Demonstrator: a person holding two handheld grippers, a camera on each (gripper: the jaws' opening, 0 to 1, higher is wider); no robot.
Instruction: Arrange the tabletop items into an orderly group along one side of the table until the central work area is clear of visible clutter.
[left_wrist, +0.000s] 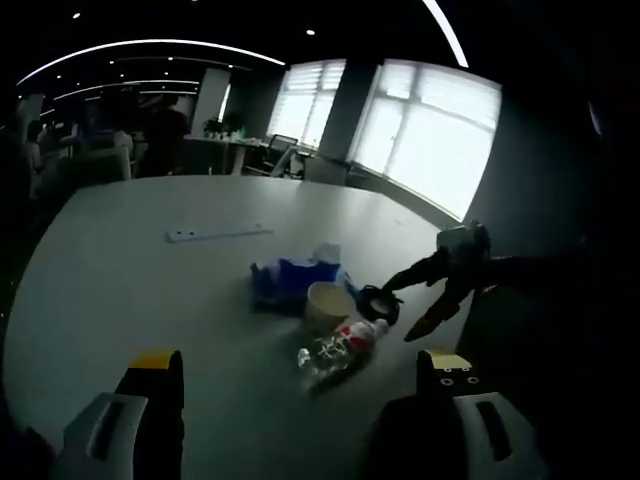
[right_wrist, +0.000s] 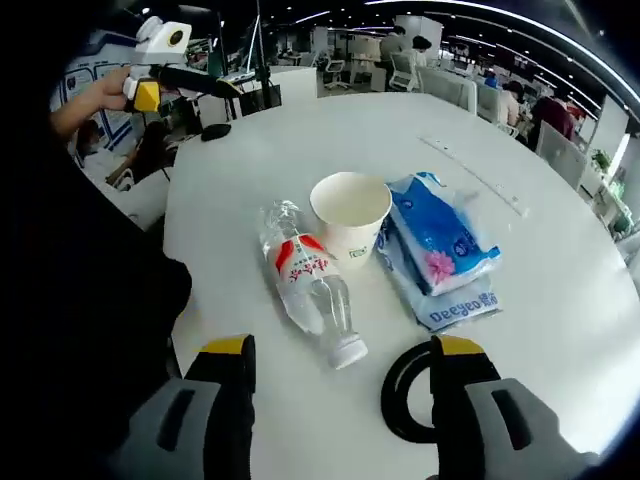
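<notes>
On the white table (right_wrist: 300, 130) several items sit close together. A clear plastic bottle (right_wrist: 305, 280) with a red label lies on its side. Beside it stand an upright paper cup (right_wrist: 350, 215) and blue tissue packs (right_wrist: 440, 235). A black ring (right_wrist: 405, 395) lies flat against the inside of one jaw of my right gripper (right_wrist: 342, 348), which is open just short of the bottle's cap. My left gripper (left_wrist: 301, 360) is open, well back from the bottle (left_wrist: 345, 345), cup (left_wrist: 328, 300) and tissue packs (left_wrist: 290, 280). The right gripper (left_wrist: 400, 312) reaches in by the ring (left_wrist: 378, 303).
A thin white strip (left_wrist: 218, 233) lies farther out on the table (left_wrist: 130, 260). A small black object (right_wrist: 215, 130) rests near the table's edge, below the hand-held left gripper (right_wrist: 200, 80). Desks, chairs and seated people surround the table. Bright windows (left_wrist: 430, 140) line one wall.
</notes>
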